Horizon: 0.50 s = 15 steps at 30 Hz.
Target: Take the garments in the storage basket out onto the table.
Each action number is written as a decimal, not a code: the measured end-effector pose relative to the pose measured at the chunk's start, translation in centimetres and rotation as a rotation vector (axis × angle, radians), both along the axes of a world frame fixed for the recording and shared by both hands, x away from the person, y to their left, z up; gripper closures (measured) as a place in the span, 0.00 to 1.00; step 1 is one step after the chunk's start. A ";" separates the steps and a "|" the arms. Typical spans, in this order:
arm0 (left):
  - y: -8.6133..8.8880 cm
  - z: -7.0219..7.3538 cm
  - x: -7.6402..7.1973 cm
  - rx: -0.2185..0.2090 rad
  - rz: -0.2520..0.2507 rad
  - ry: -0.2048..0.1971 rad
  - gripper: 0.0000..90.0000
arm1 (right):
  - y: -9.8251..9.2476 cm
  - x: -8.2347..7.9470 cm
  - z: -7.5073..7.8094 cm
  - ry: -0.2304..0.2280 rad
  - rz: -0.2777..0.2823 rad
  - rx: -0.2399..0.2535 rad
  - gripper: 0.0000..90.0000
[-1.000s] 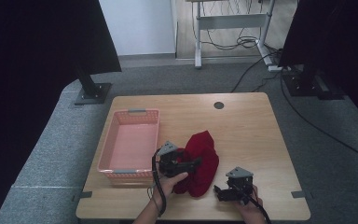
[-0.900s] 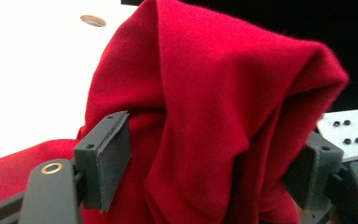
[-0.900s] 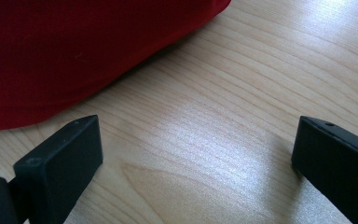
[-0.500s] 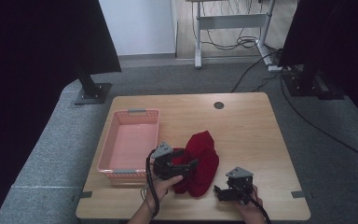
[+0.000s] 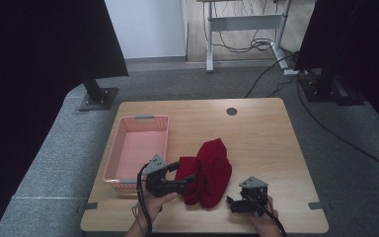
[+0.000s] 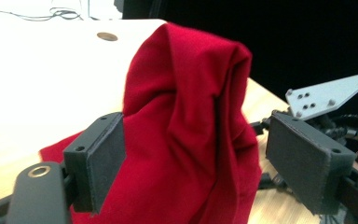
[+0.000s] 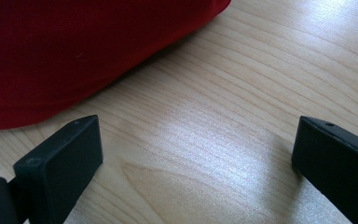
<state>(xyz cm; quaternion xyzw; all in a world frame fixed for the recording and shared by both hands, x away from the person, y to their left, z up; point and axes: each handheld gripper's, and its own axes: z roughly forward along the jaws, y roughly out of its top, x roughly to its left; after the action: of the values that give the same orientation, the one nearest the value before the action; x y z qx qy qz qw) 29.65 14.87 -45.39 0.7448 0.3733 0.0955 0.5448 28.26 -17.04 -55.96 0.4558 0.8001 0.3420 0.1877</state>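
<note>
Overhead, pink basket [image 5: 137, 148], up close, red cloth [image 6: 191, 126]

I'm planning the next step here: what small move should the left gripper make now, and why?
Probably ease the left gripper forward and close on the red cloth. Its jaws have just been opening and stand wide, the cloth bunched between them but not pinched. The pink basket beside it lies empty.

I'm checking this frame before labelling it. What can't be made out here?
- High view: the crumpled red cloth hides the left gripper jaw tips.
- Left gripper view: the cloth's lower part is cut off by the bottom edge.
- Right gripper view: the cloth runs past the top and left edges.
- High view: the pink plastic basket near wall hides its near floor.
</note>
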 end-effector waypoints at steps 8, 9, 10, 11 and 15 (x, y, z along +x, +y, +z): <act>3.0 -0.4 -1.0 -0.031 0.023 0.019 0.22 | 0.0 0.0 0.0 0.000 -0.001 -0.001 0.02; 3.5 -0.5 -1.1 -0.036 0.031 0.021 0.22 | 0.0 0.0 0.0 0.000 -0.001 -0.001 0.02; 3.9 -0.5 -1.2 -0.033 0.040 0.021 0.22 | 0.0 0.0 0.0 0.000 -0.001 -0.001 0.02; 4.4 -0.6 -1.3 -0.034 0.048 0.024 0.22 | 0.0 0.0 0.0 0.000 -0.001 -0.001 0.02; 6.3 -1.0 -1.8 -0.045 0.082 0.043 0.22 | 0.0 0.0 0.0 0.000 -0.003 -0.001 0.02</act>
<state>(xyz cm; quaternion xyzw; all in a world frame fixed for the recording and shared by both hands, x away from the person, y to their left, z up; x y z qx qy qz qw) 27.83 21.12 -46.40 0.7182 0.4172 0.0935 0.5489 28.22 -17.04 -55.96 0.4568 0.7996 0.3414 0.1883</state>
